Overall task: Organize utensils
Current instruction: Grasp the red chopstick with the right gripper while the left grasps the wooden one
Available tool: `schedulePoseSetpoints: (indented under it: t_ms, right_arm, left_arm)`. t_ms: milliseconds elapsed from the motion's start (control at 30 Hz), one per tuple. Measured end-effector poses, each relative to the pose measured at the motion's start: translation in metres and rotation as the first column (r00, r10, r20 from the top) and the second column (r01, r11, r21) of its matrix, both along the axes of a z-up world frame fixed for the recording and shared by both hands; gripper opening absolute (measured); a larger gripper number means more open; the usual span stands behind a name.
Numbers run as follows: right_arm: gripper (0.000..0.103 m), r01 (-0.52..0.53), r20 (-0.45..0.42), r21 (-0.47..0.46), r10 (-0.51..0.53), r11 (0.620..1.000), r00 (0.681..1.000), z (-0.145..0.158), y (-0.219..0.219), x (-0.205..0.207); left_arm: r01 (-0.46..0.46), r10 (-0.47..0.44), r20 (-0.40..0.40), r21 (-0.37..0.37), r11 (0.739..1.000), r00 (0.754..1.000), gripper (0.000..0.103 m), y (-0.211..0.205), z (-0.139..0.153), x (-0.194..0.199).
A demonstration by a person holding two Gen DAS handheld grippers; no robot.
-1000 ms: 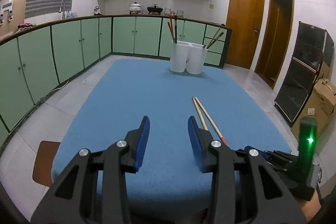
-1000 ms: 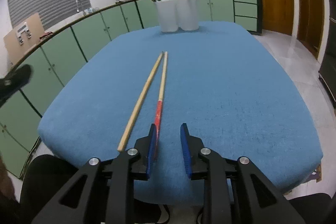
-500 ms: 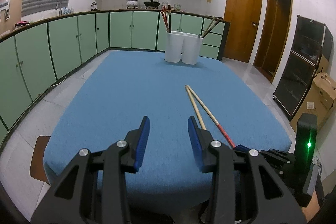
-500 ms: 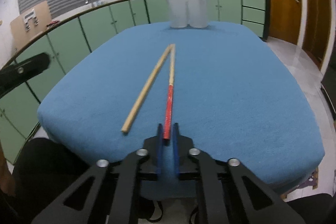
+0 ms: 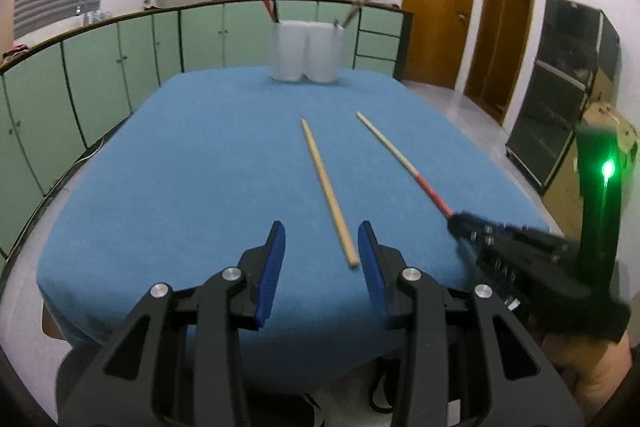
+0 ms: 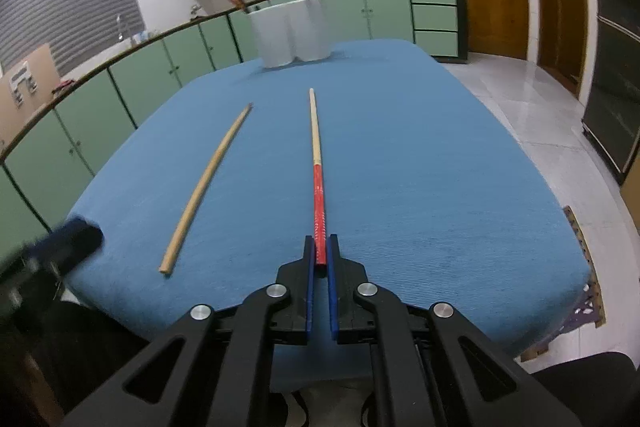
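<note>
The right gripper (image 6: 319,247) is clamped on the red end of the red-handled chopstick (image 6: 316,155); the blue pads press both sides of the shaft. The chopstick points away from the gripper over the blue tabletop (image 6: 420,167), toward the two white holders (image 6: 290,31) at the far edge. Whether its tip rests on the cloth cannot be told.

The left gripper (image 5: 322,259) has its jaws apart with nothing between the pads. The near end of the plain wooden chopstick (image 5: 326,189) lies just ahead of the gap, close to the right-hand pad. This chopstick lies flat on the tabletop, angled toward the holders (image 5: 306,53).

The two chopsticks are apart and do not touch. Both grippers sit at the near edge of the tabletop. The cloth surface between the chopsticks and the holders is open. Each holder already contains upright utensils. Green cabinets (image 5: 100,75) run along the left side, beyond the tabletop edge.
</note>
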State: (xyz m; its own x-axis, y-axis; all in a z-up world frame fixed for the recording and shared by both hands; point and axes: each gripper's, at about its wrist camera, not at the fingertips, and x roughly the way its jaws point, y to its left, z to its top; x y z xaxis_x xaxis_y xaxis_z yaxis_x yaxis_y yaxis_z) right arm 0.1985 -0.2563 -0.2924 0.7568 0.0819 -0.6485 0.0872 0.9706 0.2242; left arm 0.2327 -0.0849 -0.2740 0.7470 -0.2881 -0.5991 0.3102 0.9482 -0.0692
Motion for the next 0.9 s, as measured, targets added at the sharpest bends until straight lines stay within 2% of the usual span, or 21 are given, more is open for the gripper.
schedulePoseSetpoints:
  t_ms: [167, 433, 767, 800, 900]
  right_arm:
    - [0.006, -0.008, 0.004, 0.011, 0.008, 1.000, 1.000, -0.001, -0.007, 0.000]
    - [0.006, -0.028, 0.014, -0.004, 0.028, 1.000, 0.999, -0.003, -0.009, 0.001]
    - [0.007, -0.037, 0.029, -0.061, 0.039, 0.997, 0.999, -0.006, -0.004, 0.001]
    - [0.008, -0.039, 0.031, -0.073, 0.041, 0.997, 0.999, -0.006, -0.003, 0.000]
    - [0.009, -0.041, 0.034, -0.110, 0.045, 0.993, 0.998, -0.007, 0.001, -0.001]
  left_arm:
    - [-0.002, 0.003, -0.020, 0.021, 1.000, 1.000, 0.037, -0.011, -0.013, 0.007]
    - [-0.067, 0.070, -0.046, 0.062, 0.996, 0.996, 0.037, -0.024, -0.031, 0.019]
    - [-0.147, 0.149, -0.021, 0.058, 0.987, 0.989, 0.036, -0.036, -0.034, 0.021]
    - [-0.150, 0.151, -0.016, 0.059, 0.987, 0.988, 0.033, -0.036, -0.034, 0.021]
    - [-0.159, 0.161, -0.023, 0.053, 0.986, 0.987, 0.012, -0.034, -0.033, 0.022]
